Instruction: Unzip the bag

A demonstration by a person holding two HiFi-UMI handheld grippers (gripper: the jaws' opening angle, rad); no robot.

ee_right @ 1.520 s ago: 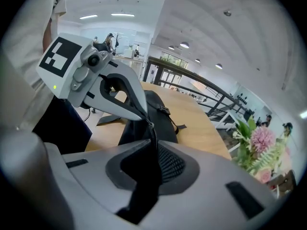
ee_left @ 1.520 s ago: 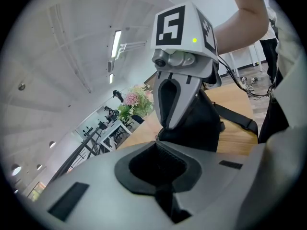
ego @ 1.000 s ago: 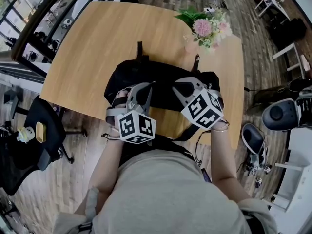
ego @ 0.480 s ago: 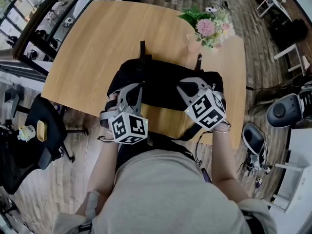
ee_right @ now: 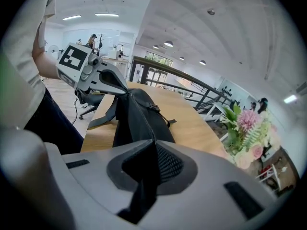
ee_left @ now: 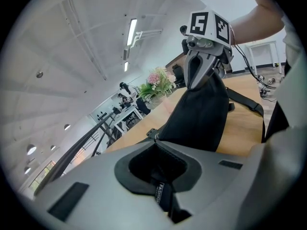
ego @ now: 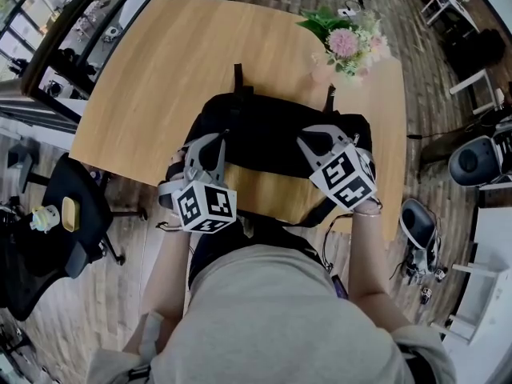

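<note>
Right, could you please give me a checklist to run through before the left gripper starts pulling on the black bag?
1. Left gripper shut on the black tab: ok.
2. Right gripper shut on the bag fabric at the opposite end: ok.
3. Bag resting on the table: ok.
4. Flowers clear of both grippers: ok.
5. Tab is the puller of the zip: cannot tell.

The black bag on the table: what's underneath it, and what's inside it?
Under the black bag only the wooden table shows; anything flat beneath it would be covered. Its inside cannot be seen: the black fabric hides it in every view.
</note>
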